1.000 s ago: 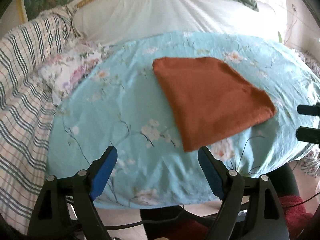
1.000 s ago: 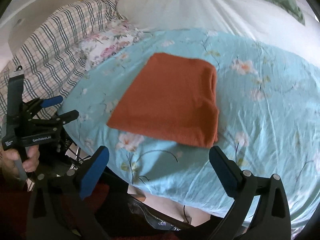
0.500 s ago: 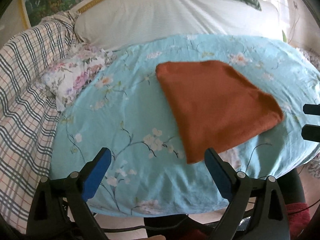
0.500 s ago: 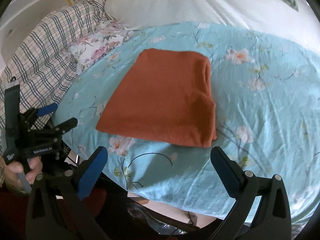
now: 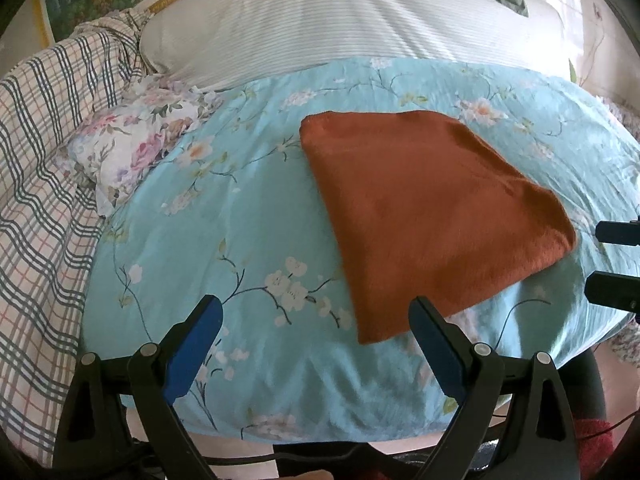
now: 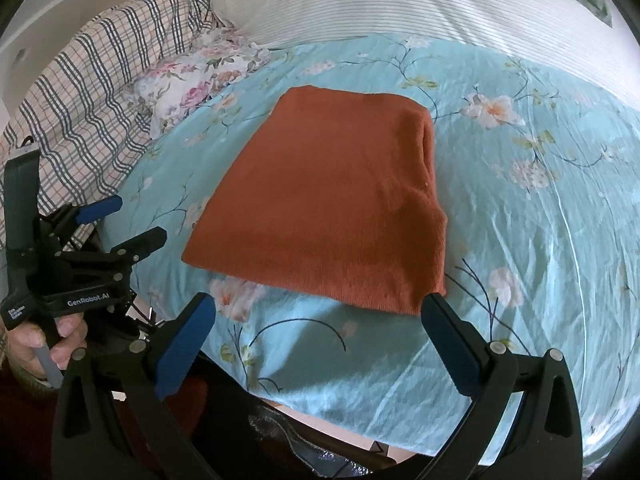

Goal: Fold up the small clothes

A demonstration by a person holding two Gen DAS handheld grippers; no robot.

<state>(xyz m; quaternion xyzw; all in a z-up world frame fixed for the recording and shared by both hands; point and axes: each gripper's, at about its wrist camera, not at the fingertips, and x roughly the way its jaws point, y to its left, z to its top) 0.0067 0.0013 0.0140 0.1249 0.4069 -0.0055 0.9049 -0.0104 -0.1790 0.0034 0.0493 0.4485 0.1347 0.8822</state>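
Observation:
A rust-orange garment (image 5: pixel 424 208) lies folded flat in a rough rectangle on the light blue flowered sheet (image 5: pixel 240 216). My left gripper (image 5: pixel 315 308) hovers open over the sheet's near edge, its right finger just in front of the garment's near corner, nothing between the blue pads. The right wrist view shows the same garment (image 6: pixel 332 200) straight ahead. My right gripper (image 6: pixel 318 302) is open, above the garment's near edge, not touching it. The left gripper (image 6: pixel 138 218) appears at the left there, and the right gripper (image 5: pixel 600 260) pokes in at the right edge of the left wrist view.
A pink-flowered cloth (image 5: pixel 132 148) and a plaid blanket (image 5: pixel 40 168) lie left of the sheet. A white striped pillow (image 5: pixel 340 24) sits behind it. A hand (image 6: pixel 44 340) holds the left gripper's handle. The bed edge drops off just under both grippers.
Both grippers have moved down and closer to the bed, so the garment looks larger. The left gripper's jaws stand a little wider than a second ago. The garment has not moved.

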